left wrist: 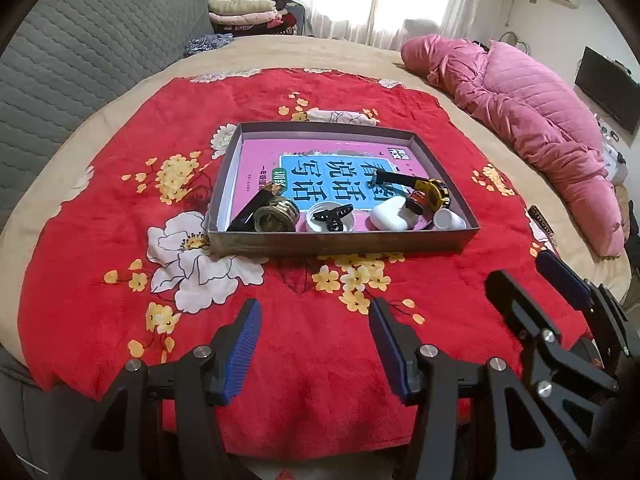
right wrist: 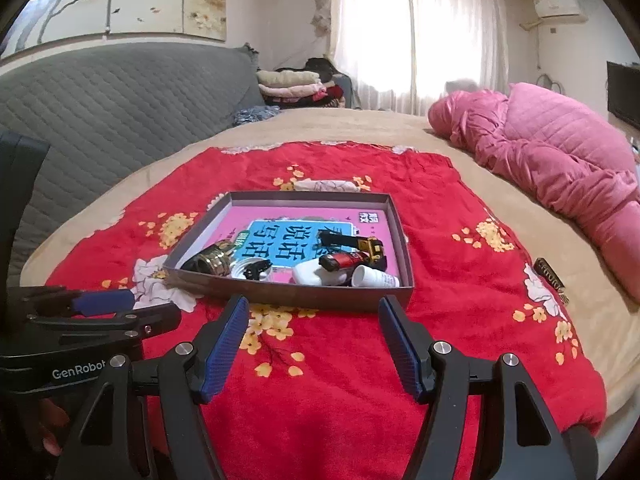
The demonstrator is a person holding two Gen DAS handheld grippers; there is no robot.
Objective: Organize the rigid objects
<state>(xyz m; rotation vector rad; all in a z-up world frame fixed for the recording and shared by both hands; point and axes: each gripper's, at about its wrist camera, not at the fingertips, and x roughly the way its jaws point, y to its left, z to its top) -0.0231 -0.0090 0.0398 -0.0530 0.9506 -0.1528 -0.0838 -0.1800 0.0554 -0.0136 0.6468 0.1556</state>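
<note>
A shallow grey box (left wrist: pixel 340 242) (right wrist: pixel 288 294) sits on a red flowered blanket (left wrist: pixel 120 208). Inside lies a pink and blue book (left wrist: pixel 320 160), a brass threaded jar (left wrist: pixel 276 214), a black hair clip on a white lid (left wrist: pixel 330 216), a white earbud case (left wrist: pixel 390 214), a yellow toy truck (left wrist: pixel 434 192) and a small white cup (left wrist: pixel 448 220). My left gripper (left wrist: pixel 316 336) is open and empty, short of the box. My right gripper (right wrist: pixel 314 336) is open and empty, just before the box's near wall. It also shows in the left wrist view (left wrist: pixel 532 284).
A pink quilt (left wrist: pixel 532 120) lies along the bed's right side. A grey padded headboard (left wrist: pixel 80 60) stands at the left. Folded clothes (left wrist: pixel 248 12) are stacked at the back. A small dark comb-like item (right wrist: pixel 552 276) lies at the blanket's right edge.
</note>
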